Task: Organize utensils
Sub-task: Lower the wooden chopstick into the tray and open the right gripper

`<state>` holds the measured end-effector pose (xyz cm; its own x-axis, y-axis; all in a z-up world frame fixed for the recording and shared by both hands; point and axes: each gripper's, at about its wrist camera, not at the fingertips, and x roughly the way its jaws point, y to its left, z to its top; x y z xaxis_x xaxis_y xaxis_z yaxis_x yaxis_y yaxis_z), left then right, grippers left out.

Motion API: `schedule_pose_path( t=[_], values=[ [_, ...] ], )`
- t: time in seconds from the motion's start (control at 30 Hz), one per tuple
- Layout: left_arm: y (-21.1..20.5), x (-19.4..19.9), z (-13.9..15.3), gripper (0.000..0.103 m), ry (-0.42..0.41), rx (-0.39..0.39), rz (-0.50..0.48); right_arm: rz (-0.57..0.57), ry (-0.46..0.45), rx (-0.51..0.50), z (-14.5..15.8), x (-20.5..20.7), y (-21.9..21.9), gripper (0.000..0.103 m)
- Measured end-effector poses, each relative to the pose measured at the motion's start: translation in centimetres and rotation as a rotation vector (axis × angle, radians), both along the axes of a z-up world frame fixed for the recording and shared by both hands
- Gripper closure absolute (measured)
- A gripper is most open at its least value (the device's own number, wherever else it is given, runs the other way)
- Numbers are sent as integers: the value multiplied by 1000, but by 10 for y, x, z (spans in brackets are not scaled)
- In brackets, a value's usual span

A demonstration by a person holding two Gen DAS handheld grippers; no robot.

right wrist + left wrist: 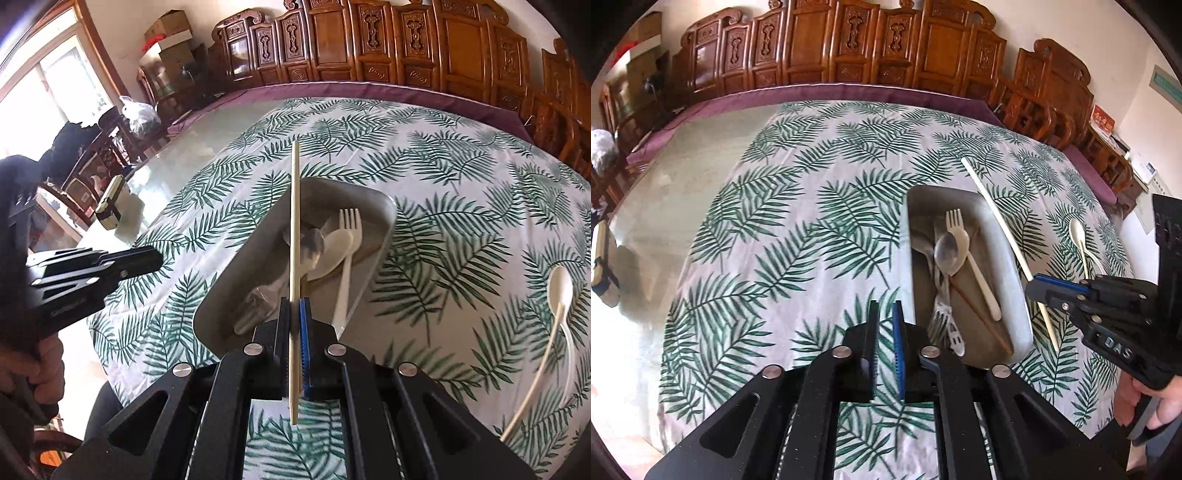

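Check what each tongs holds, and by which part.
Right tongs grip a pale chopstick near its lower end, with a short tail behind the pads. Left tongs are shut and hold nothing.

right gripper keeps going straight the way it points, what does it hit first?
Probably the near rim of the grey tray; the chopstick held in the right gripper already reaches over it. Height unclear.

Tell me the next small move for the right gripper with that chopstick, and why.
Probably carry it a little further over the tray and lower it before opening. The right gripper is shut on the chopstick, which stands above the tray where a metal spoon, beige spoon and plastic fork already lie. The left gripper is shut, holding nothing.
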<state>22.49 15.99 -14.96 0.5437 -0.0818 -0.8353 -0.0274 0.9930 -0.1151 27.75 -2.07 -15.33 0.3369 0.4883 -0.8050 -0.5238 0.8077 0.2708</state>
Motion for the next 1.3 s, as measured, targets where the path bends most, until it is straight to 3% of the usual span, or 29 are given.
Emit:
schedule_pose_path(
  t=[0.13, 0.3, 0.73, 0.8, 1.03, 1.1, 1.23, 1.3],
  values=[
    [9, -4, 1, 84, -4, 10, 14, -11, 27, 7, -9, 9, 8, 97],
    [15, -7, 1, 69, -6, 14, 20, -36, 64, 11, -23, 18, 11, 97],
    [16, -9, 2, 64, -3, 18, 18, -52, 114, -10, -46, 26, 13, 95],
    [14, -9, 3, 50, -8, 21, 17, -47, 100, -1, -43, 26, 13, 93],
    [6, -10, 8, 31, -20, 17, 10, -43, 45, 11, -25, 17, -2, 93],
    [1, -10, 10, 21, -24, 22, 5, -46, 21, 8, -18, 12, -9, 93],
    [-10, -11, 13, 14, -28, 19, -12, -59, -35, -5, -1, -5, -34, 93],
    [-17, -11, 15, 11, -30, 23, -21, -67, -53, -4, 6, -12, -46, 85]
  ],
)
